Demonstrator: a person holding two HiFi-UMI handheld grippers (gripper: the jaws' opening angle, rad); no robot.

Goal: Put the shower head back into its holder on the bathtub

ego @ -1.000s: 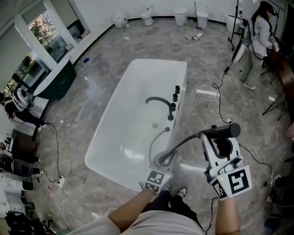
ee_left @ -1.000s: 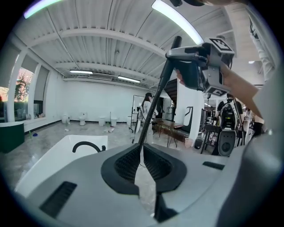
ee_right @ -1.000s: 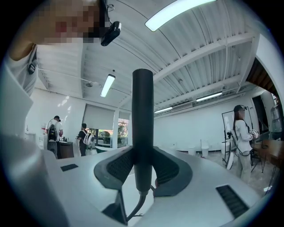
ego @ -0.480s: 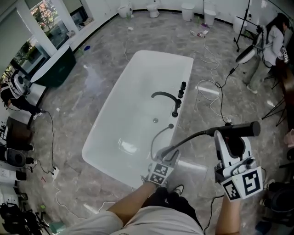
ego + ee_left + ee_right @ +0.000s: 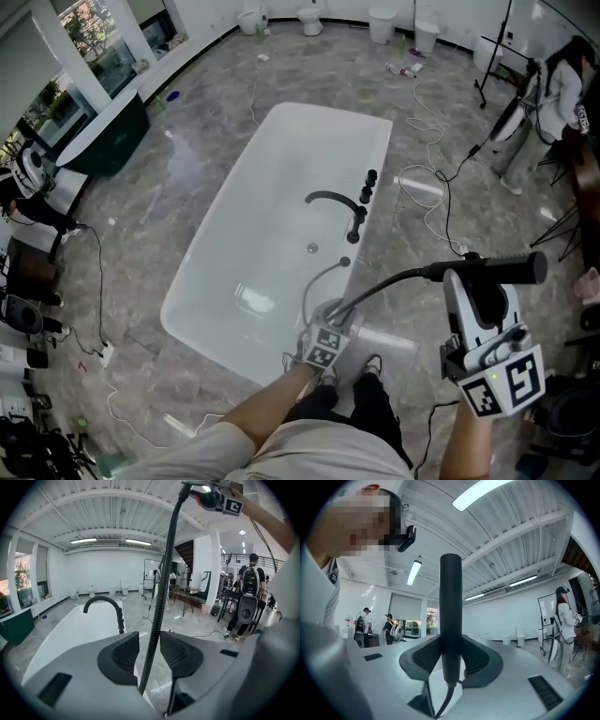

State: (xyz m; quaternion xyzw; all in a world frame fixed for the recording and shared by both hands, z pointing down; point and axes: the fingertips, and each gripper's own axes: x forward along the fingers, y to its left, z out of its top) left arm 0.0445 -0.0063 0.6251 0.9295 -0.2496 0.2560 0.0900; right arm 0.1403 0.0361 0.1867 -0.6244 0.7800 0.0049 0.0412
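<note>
The right gripper [image 5: 451, 641] clamps the stiff, probably slick shower head [image 5: 451, 588] mid-handle, while the left gripper [image 5: 150, 635], jaws opening, straddles the floppy hose [image 5: 162, 588] by the tub [image 5: 281, 169] near rim.

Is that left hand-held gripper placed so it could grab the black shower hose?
Probably yes: the shower hose already runs between the jaws of the left hand-held gripper, which are opening and not pressing on it. Nothing blocks it.

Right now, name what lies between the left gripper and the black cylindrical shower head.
Head view: a black ribbed hose runs from between the left gripper's opening jaws to the shower head in the right gripper.
</note>
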